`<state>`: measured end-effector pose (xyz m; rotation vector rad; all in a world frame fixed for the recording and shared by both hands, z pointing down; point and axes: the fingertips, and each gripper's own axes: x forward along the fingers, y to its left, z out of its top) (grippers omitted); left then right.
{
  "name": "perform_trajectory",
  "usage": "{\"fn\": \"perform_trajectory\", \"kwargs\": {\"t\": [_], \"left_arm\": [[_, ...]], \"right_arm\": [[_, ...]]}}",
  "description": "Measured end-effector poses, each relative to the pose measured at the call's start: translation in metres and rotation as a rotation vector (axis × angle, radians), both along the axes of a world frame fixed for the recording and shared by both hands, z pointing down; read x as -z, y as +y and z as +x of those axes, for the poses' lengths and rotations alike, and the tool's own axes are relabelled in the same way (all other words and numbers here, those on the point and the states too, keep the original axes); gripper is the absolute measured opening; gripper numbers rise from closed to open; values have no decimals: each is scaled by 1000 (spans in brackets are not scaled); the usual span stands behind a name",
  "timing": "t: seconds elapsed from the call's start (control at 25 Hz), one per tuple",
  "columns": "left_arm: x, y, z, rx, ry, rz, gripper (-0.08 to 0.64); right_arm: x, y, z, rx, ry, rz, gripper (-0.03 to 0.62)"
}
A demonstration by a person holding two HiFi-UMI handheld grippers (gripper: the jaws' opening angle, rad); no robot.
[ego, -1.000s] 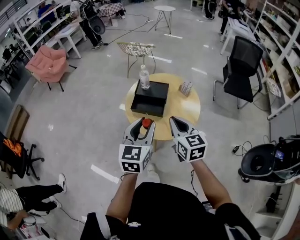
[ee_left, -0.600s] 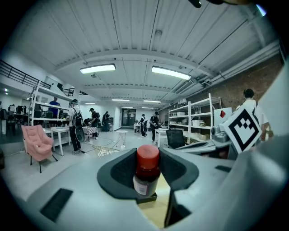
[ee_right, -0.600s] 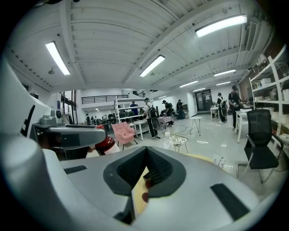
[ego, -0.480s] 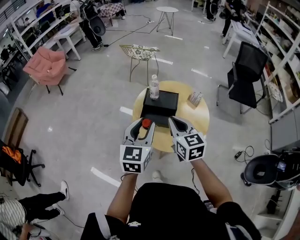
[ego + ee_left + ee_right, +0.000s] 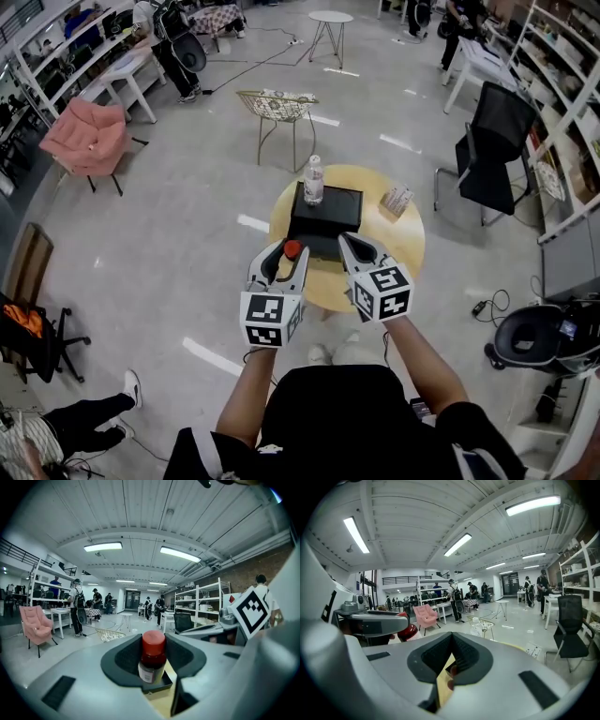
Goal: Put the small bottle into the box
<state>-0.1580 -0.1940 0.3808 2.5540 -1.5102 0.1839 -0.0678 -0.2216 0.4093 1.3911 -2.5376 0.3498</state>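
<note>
Large open workshop hall. Pale grey polished floor (image 5: 187, 225), glossy under the lamps, crossed by white tape marks (image 5: 214, 357) and loose cables (image 5: 253, 61). Round wooden counter (image 5: 394, 251) in the middle; just beyond it a wire chair (image 5: 275, 105), further off a small white round table (image 5: 329, 17). Pink armchair (image 5: 86, 141) to the left, black office chair (image 5: 492, 141) to the right. White open shelving (image 5: 562, 122) along the right side, white racks (image 5: 66, 61) along the left. Overhead, white ribbed ceiling (image 5: 140, 517) with long strip lights (image 5: 102, 547); brick wall (image 5: 248, 571) on one side.
</note>
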Motion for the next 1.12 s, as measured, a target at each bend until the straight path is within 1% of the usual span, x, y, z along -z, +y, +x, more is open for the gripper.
{"fn": "perform_trajectory", "kwargs": {"t": [0.28,0.48,0.68,0.88,1.12], "left_arm": [[-17,-17,7,-12,-3,-32,152],[-29,-40,13,2,-13,-59,152],[-45,-66,21,-3,0,-105,152],[-64,-91,33,2,-2,-150,152],[-105,-113,43,21,-11,-224,153]], "right_arm": [[-13,-20,9,-11,1,-18,2],[-21,-43,16,-4,-1,-40,2],[-34,-70,21,3,-3,-74,2],[-51,-95,33,8,-1,-116,2],[-85,-116,46,9,5,-182,2]]}}
